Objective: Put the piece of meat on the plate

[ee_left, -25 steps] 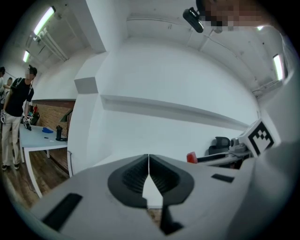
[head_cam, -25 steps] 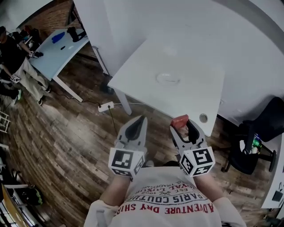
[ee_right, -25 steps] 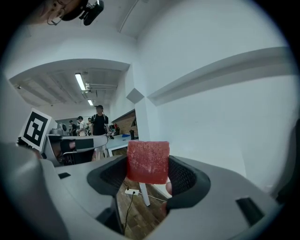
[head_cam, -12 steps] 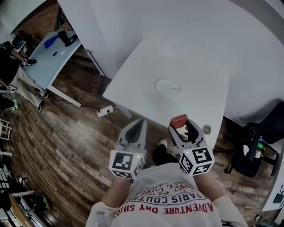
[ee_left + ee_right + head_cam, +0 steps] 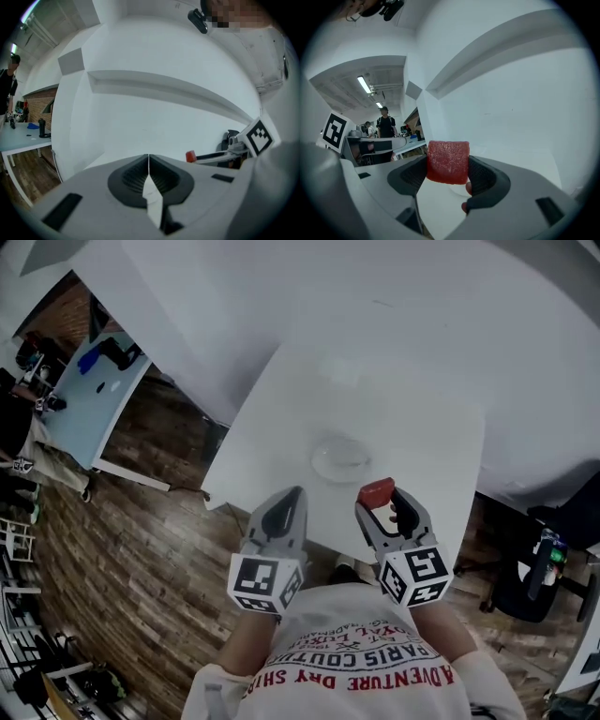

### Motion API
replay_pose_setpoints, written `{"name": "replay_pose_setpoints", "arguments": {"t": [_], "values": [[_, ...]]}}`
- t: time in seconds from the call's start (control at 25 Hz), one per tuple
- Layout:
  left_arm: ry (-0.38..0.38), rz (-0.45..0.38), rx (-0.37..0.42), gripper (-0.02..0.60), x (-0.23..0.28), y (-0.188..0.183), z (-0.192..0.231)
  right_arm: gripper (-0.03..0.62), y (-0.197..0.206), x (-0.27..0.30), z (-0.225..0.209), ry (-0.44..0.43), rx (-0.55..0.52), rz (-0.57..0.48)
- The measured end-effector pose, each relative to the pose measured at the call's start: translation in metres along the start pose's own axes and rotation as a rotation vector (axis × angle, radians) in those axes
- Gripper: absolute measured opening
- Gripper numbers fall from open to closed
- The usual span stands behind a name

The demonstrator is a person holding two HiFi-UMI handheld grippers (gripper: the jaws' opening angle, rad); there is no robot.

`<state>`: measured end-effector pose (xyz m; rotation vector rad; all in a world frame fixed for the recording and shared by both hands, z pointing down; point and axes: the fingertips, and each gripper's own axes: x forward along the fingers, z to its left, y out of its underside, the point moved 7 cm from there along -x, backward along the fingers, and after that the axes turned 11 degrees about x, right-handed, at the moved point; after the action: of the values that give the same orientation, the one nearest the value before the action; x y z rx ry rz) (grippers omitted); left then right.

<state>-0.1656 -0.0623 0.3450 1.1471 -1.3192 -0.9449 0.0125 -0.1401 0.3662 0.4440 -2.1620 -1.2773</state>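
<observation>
A red block of meat (image 5: 377, 491) is clamped between the jaws of my right gripper (image 5: 380, 500), just short of the clear plate (image 5: 340, 457) on the white table (image 5: 403, 409). The right gripper view shows the same meat (image 5: 448, 161) held at the jaw tips of the right gripper (image 5: 448, 174), with the plate's pale rim only partly visible behind it. My left gripper (image 5: 291, 498) hovers over the table's near edge, jaws shut with nothing in them. In the left gripper view the shut left gripper (image 5: 148, 159) has the meat (image 5: 190, 156) off to its right.
The white table stands against a white wall, with a round cable hole (image 5: 448, 513) near its right front corner. Wooden floor (image 5: 131, 559) lies to the left. A blue table (image 5: 89, 399) and people are at far left; a black office chair (image 5: 534, 577) stands at right.
The person has stepped closer to the table: both grippers now reach over its near edge, and the plate lies much nearer the right gripper. The meat stays clamped.
</observation>
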Motion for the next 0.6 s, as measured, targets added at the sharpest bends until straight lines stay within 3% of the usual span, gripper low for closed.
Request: {"name": "replay_pose_setpoints", "arguments": {"t": [0.28, 0.6], "values": [[0.066, 0.038, -0.002, 0.009, 0.062, 0.003, 0.004, 0.281, -0.009, 0.028, -0.044, 0.080, 0.050, 0.020], [0.190, 0.043, -0.002, 0.009, 0.116, 0.006, 0.027, 0.279, -0.012, 0.060, -0.058, 0.178, 0.085, 0.032]]}}
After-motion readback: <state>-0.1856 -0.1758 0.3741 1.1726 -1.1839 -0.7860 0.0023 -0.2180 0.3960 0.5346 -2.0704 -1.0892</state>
